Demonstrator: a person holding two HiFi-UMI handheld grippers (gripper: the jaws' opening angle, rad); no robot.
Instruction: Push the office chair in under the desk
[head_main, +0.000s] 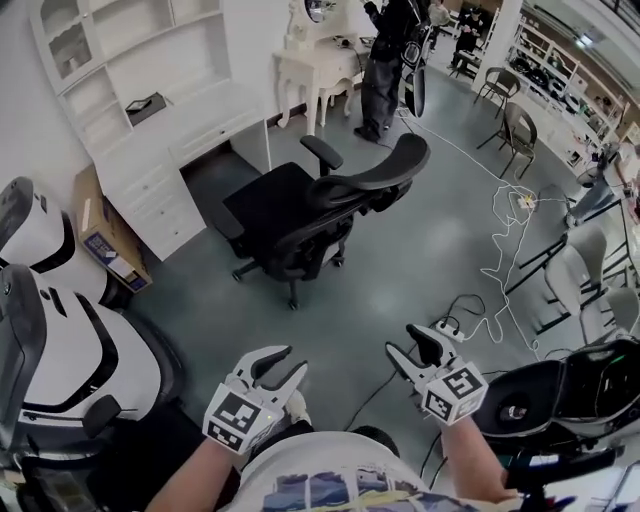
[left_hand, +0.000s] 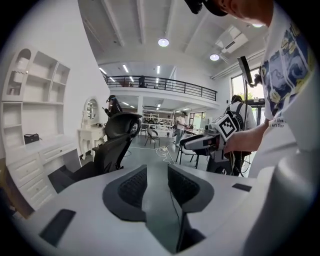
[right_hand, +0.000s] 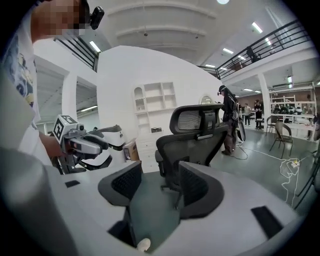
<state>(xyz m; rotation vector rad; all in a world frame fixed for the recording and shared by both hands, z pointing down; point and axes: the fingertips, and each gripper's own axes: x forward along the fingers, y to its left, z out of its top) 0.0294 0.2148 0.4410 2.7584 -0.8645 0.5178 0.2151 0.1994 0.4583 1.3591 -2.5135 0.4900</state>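
An off-centre push on the backrest would probably swivel the office chair (head_main: 318, 205) on its casters and drive an armrest into the front edge of the desk (head_main: 190, 128) rather than under it. The chair, black with a mesh back, stands on the floor just outside the desk's knee opening. Its backrest faces the left gripper (head_main: 285, 366) and right gripper (head_main: 406, 343), both well apart from it with jaws apart and empty.
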